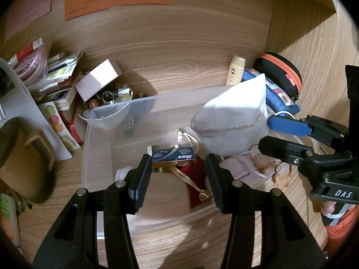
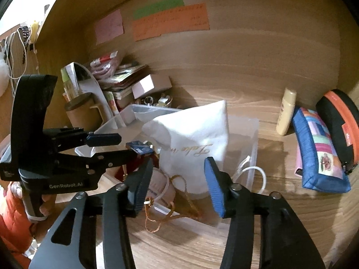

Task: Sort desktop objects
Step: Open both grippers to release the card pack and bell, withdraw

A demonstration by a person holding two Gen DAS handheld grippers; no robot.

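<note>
Left claw (image 1: 178,179) hangs over the near end of the clear plastic bin (image 1: 94,134), fingers apart w/ nothing between them; in the left wrist view, lower centre, the blue "Max" staple box (image 1: 172,154) sits just beyond the tips, resting on a gold-edged box inside the bin. Right claw (image 2: 179,183) is also spread wide, gripping nothing; its right finger carries a ribbed blue pad (image 2: 214,189), the left one looks black. In the right wrist view, centre of frame, the white cloth pouch (image 2: 193,134) stands just past the tips, upright in the bin, soft, puffy, w/ gold script on its face. Whether the pouch touches either finger can't be told. In the left wrist view the right claw enters from the right edge, blue pad beside the pouch. Bin is translucent, rectangular, thin-walled; inside also a red item (image 1: 197,179), a gold ribbon and a white cord. Bench (image 2: 269,224) is pale wood-grain laminate. Right of frame in the right wrist view: a cream bottle (image 2: 286,112) leaning at the back wall, a blue patchwork fabric case (image 2: 318,154), and a black hard-shell zip case w/ orange band (image 2: 338,121), side by side. Upper left: a paper cup, a pink box (image 2: 148,85), stacked papers.
</note>
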